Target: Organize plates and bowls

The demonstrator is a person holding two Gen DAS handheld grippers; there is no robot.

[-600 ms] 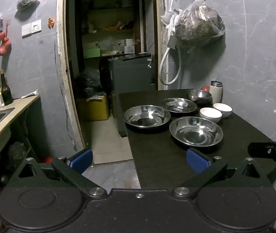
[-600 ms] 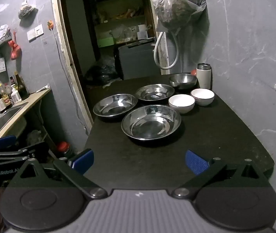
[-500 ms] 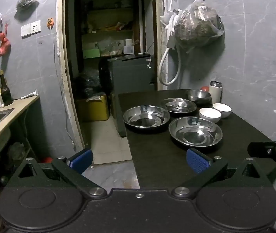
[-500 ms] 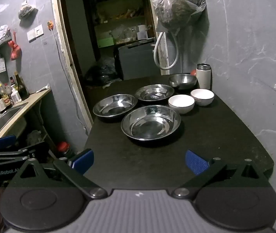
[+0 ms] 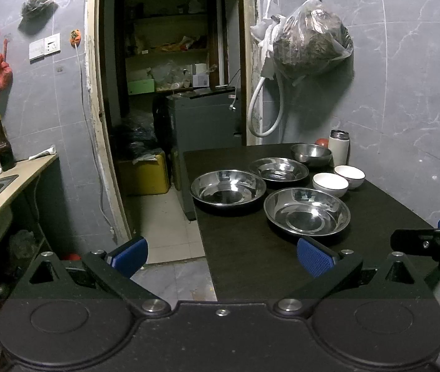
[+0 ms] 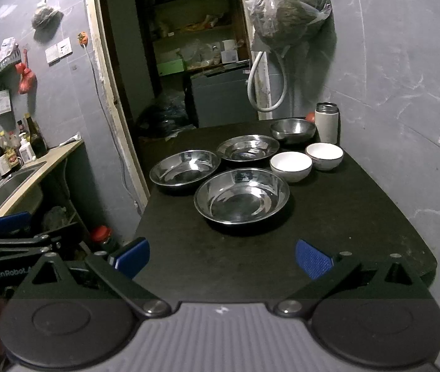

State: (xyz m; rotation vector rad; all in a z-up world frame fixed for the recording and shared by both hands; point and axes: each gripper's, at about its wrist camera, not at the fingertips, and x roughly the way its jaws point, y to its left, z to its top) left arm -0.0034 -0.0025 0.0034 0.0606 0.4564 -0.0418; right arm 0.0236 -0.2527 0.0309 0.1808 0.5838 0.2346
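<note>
The job looked like it had not started yet. Nothing was stacked. Every dish sat by itself on the black table [image 6: 359, 217], and no dish was inside another one.

The left gripper [image 5: 221, 254] had its blue fingers wide apart and held nothing. It hung at the near left edge of the table, partly over the floor. The right gripper [image 6: 221, 255] was also spread wide and empty. It hung over the near end of the table, well back from the dishes.

There were three shiny metal plates. The near metal plate [image 6: 242, 196] was closest to the right gripper. The left metal plate [image 6: 185, 167] sat beside it, and the far metal plate [image 6: 247, 148] sat behind them. There was one metal bowl [image 6: 292, 130] at the far end. There were two white bowls, the near white bowl [image 6: 291, 166] and the far white bowl [image 6: 324, 156], side by side and just touching or nearly so. A tall cup [image 6: 327, 122] stood next to the metal bowl by the wall.

So all the work was probably still left: putting the three plates together and the bowls together.
</note>
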